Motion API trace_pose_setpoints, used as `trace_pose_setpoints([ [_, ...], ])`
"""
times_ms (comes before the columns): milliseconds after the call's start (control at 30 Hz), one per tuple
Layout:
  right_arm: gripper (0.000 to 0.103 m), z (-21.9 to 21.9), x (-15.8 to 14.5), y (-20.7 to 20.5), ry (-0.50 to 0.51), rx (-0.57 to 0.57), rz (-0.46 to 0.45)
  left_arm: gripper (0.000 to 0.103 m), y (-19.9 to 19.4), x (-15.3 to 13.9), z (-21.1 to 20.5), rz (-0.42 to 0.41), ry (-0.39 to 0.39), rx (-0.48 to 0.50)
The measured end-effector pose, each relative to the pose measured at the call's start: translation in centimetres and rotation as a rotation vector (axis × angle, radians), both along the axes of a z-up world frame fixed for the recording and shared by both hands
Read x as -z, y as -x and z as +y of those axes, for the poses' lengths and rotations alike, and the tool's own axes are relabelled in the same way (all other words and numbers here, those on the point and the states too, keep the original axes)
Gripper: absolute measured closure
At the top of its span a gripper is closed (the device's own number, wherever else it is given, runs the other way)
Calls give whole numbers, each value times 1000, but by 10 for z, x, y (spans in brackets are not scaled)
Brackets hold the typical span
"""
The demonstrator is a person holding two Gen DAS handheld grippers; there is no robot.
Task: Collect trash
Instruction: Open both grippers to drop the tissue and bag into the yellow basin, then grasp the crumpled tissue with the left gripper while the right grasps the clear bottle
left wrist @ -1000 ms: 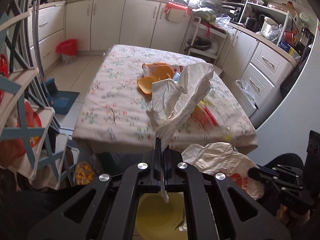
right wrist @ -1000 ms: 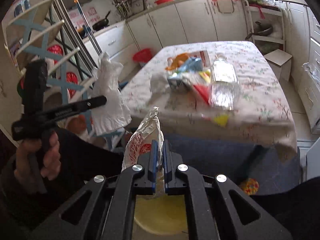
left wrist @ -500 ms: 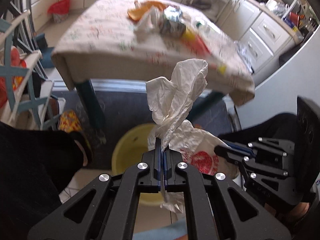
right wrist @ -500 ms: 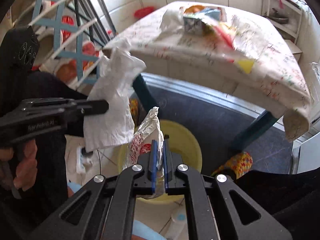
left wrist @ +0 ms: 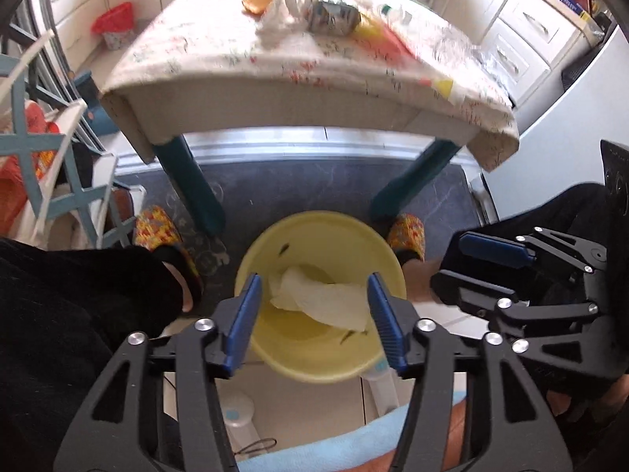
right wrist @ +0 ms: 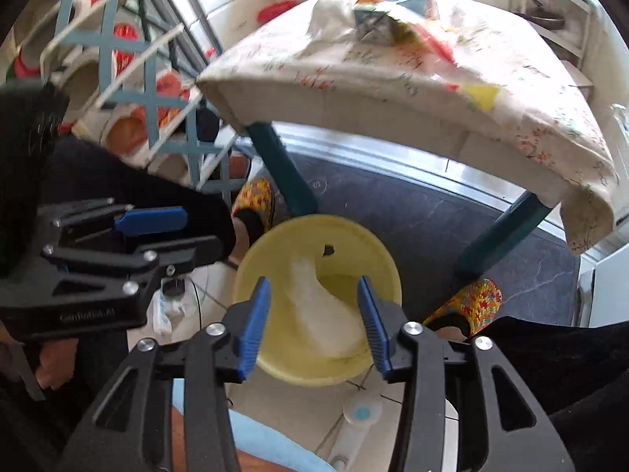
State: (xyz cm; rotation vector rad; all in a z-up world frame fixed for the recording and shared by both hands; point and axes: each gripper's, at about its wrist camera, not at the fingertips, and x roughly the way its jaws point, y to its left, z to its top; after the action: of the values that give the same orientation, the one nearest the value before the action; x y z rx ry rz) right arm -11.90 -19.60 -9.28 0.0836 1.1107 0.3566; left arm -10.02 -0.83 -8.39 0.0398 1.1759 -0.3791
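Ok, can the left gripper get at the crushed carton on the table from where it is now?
Probably not without moving: the left gripper, opening and empty, hangs over the yellow bucket on the floor, below the table edge. The carton lies up on top.

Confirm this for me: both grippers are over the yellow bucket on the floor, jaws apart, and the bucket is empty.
Not quite. The yellow bucket is not empty: the left wrist view shows crumpled white paper lying inside it. The rest stands: the left gripper and the right gripper are both over the bucket, their jaws opening with nothing between them.
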Motion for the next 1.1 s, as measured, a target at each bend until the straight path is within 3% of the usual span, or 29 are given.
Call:
trace_pose_setpoints([
  [233, 45, -22, -27, 6, -95, 128, -152, 30, 12, -45, 4, -305, -44, -78],
  [300, 45, -26, -31, 8, -105, 147, -178, 28, 14, -53, 6, -346, -42, -91],
  [1100, 34, -40, -54, 10, -87, 232, -336, 26, 7, -57, 12, -390, -44, -117],
])
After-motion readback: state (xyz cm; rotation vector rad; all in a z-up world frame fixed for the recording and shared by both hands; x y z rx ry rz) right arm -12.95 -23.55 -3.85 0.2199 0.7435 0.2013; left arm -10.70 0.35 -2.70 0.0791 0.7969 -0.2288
